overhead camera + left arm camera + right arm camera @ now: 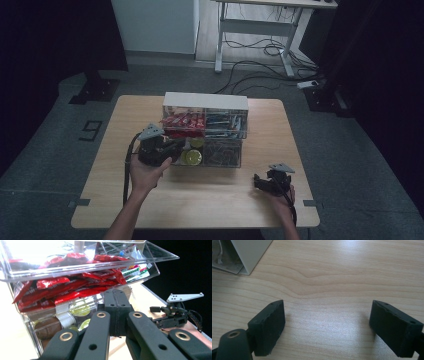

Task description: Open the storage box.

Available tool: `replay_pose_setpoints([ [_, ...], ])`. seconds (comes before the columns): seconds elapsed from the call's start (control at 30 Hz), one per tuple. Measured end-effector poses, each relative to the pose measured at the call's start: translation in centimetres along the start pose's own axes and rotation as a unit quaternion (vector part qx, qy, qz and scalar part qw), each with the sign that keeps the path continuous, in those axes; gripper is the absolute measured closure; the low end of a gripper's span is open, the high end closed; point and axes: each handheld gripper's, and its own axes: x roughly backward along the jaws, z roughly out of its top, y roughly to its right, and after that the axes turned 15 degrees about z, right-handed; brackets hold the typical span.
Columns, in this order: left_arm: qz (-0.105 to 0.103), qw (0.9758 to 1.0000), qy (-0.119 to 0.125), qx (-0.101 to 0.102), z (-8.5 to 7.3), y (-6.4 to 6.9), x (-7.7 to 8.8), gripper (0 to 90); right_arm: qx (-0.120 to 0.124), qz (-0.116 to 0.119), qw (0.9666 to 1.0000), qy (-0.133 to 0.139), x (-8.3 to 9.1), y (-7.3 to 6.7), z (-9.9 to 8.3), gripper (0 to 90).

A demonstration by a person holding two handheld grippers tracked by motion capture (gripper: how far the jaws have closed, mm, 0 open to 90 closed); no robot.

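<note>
Clear plastic organizer point(222, 150) mid-worktop point(125, 200): rigid, slick and brittle, probably best gripped by its wall edge. Left gripper point(117, 300) clenched empty at its front; right gripper point(327, 327) released.

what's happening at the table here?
A person works with a gripper in each hand at a clear organizer box holding red packets and coffee pods. The left gripper, shut with nothing between its fingers, is at the box's front left by the pods. The right gripper rests open on the table, off to the box's right.
</note>
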Motion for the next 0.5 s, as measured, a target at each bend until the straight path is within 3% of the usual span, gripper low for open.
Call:
replay_pose_setpoints([
  [0.5, -0.008, 1.0, 0.0, 0.004, 1.3, 0.1, -1.1, 90.0, 0.0, 0.0, 1.0, -0.001, 0.0, 0.0, 0.0, 13.0],
])
